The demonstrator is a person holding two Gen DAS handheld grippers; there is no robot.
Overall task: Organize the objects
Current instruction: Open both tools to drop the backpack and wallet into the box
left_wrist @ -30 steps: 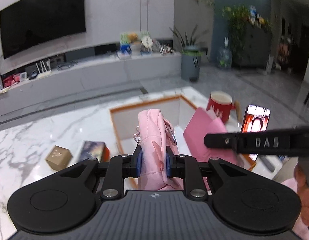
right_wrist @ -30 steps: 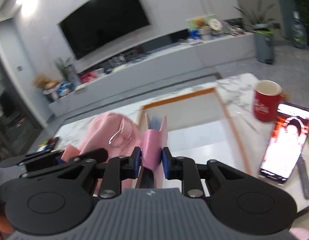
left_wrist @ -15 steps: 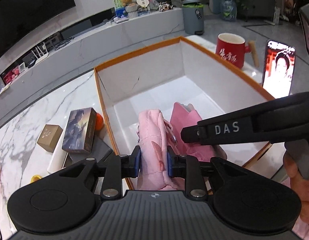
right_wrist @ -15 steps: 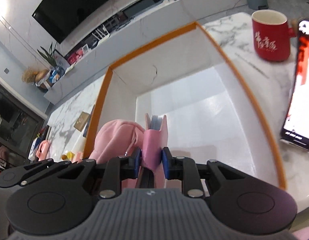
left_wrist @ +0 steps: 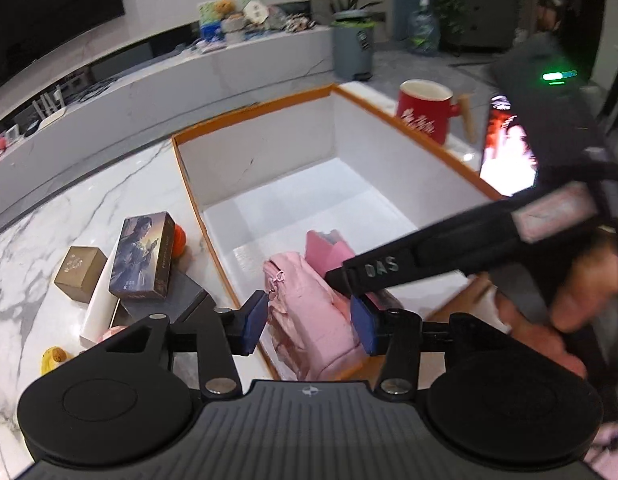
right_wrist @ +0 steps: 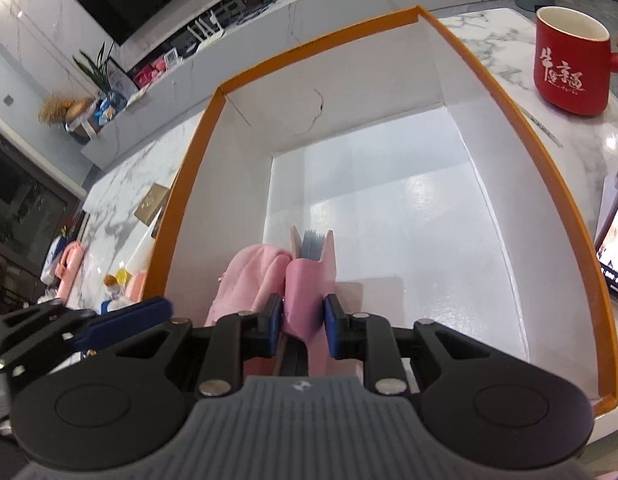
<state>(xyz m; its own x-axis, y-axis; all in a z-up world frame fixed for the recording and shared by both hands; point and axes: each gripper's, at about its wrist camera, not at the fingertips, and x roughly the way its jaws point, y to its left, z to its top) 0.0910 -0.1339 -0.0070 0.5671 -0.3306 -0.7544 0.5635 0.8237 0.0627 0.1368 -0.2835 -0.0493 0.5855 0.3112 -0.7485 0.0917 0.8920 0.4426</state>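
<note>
A pink fabric pouch (left_wrist: 309, 304) lies on the floor of a white box with an orange rim (left_wrist: 253, 108), near its front left corner. My left gripper (left_wrist: 309, 320) is open, its jaws spread on either side of the pouch. A pink card holder (right_wrist: 311, 276) stands beside the pouch (right_wrist: 249, 280) in the box (right_wrist: 321, 32). My right gripper (right_wrist: 303, 326) has its pads (right_wrist: 273, 322) close on both sides of the card holder; contact is unclear. The right gripper's arm (left_wrist: 449, 256) crosses the left wrist view.
A red mug (right_wrist: 571, 60) and a lit phone (left_wrist: 509, 148) stand right of the box. Left of it on the marble table (left_wrist: 69, 208) lie a picture box (left_wrist: 143, 252), a small brown box (left_wrist: 79, 272), a dark box and small toys (right_wrist: 117, 284).
Both grippers lowered the pink pouch and the card holder into the box. The left gripper has opened and let go of the pouch. The right jaws have widened a little.
</note>
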